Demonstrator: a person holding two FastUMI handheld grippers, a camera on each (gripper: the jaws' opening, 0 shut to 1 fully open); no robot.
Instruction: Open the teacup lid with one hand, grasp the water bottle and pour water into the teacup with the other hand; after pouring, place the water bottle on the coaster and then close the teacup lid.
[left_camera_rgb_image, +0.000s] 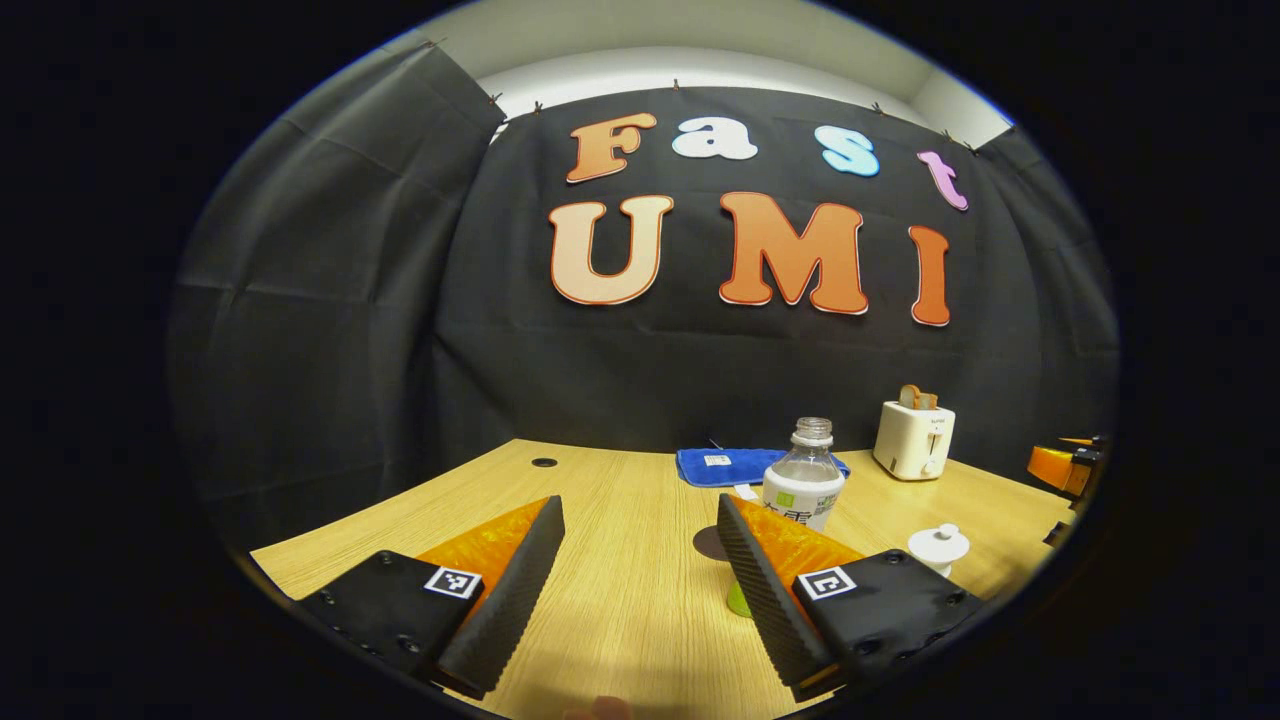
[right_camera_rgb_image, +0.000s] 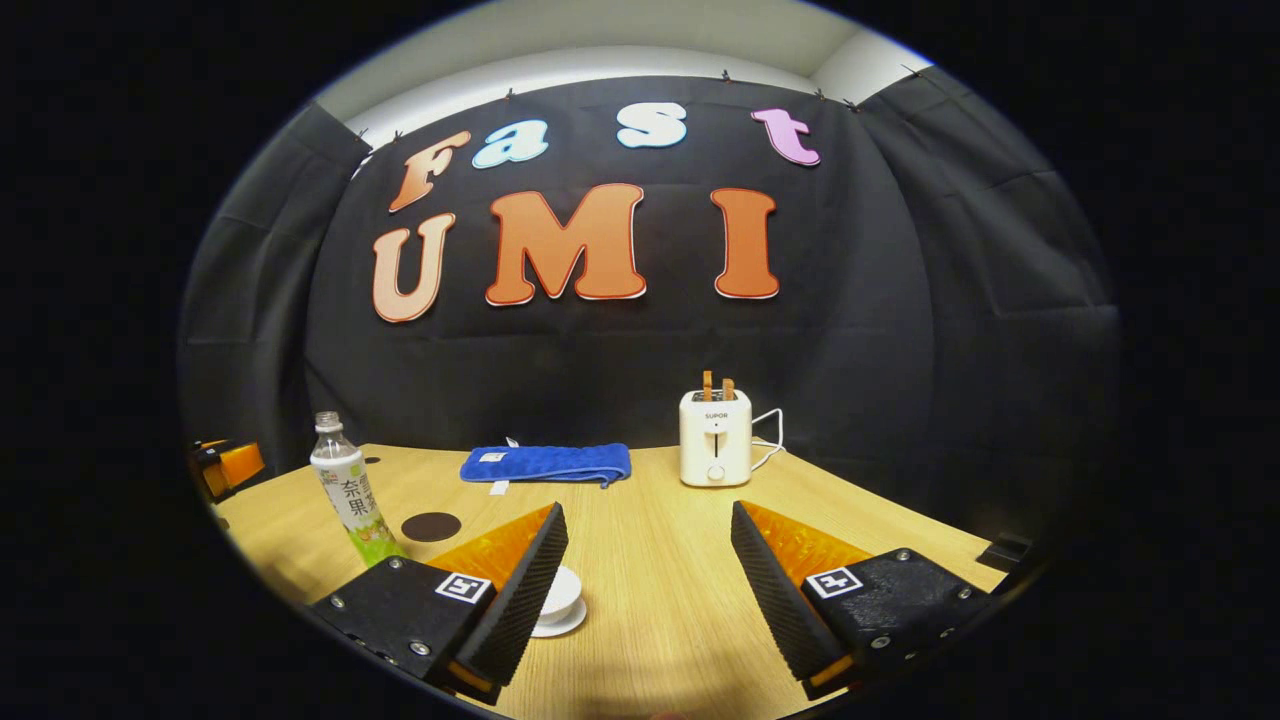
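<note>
Wooden table (right_camera_rgb_image: 650, 560) carries the capless water bottle (right_camera_rgb_image: 345, 490) beside the dark coaster (right_camera_rgb_image: 431, 526); left gripper (left_camera_rgb_image: 640, 560) and right gripper (right_camera_rgb_image: 648, 565) both gape wide, holding nothing.

Left gripper (left_camera_rgb_image: 640, 540): jaws spread wide, nothing between them, held above the table (left_camera_rgb_image: 620, 600). Right gripper (right_camera_rgb_image: 650, 545): jaws spread wide, likewise unloaded.
</note>
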